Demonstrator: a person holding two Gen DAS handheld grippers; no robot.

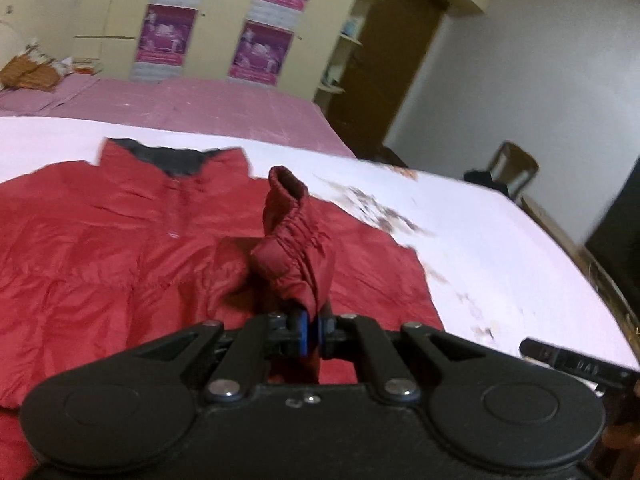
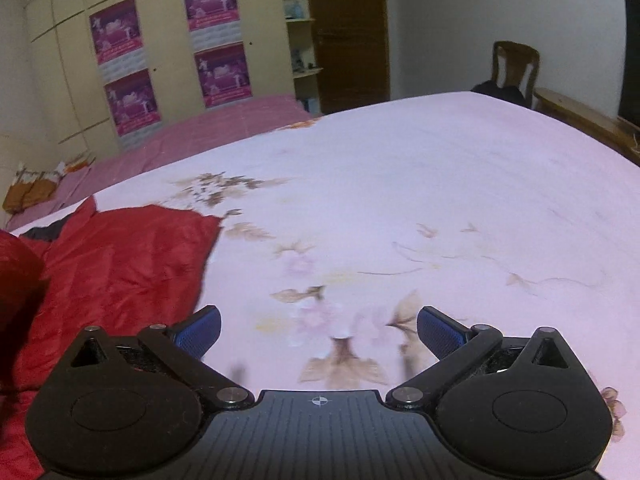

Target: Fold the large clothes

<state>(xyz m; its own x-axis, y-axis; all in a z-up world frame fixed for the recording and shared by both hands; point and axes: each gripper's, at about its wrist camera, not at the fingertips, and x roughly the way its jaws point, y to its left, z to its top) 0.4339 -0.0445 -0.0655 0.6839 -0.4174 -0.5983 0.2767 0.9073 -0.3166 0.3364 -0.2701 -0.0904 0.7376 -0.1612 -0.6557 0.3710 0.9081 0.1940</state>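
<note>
Red puffer jacket (image 1: 120, 248) lies spread on the bed's floral sheet (image 2: 440, 200). Left claw (image 1: 310, 326) is clamped tight on its sleeve cuff (image 1: 296, 232), lifted over the body. Right claw (image 2: 319, 334) gapes wide, empty, above bare sheet.

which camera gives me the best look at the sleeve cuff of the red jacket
The left wrist view. There the sleeve cuff stands up at centre frame, pinched in the shut left tongs above the red jacket. The right wrist view shows only the jacket's edge, no clear cuff.
</note>
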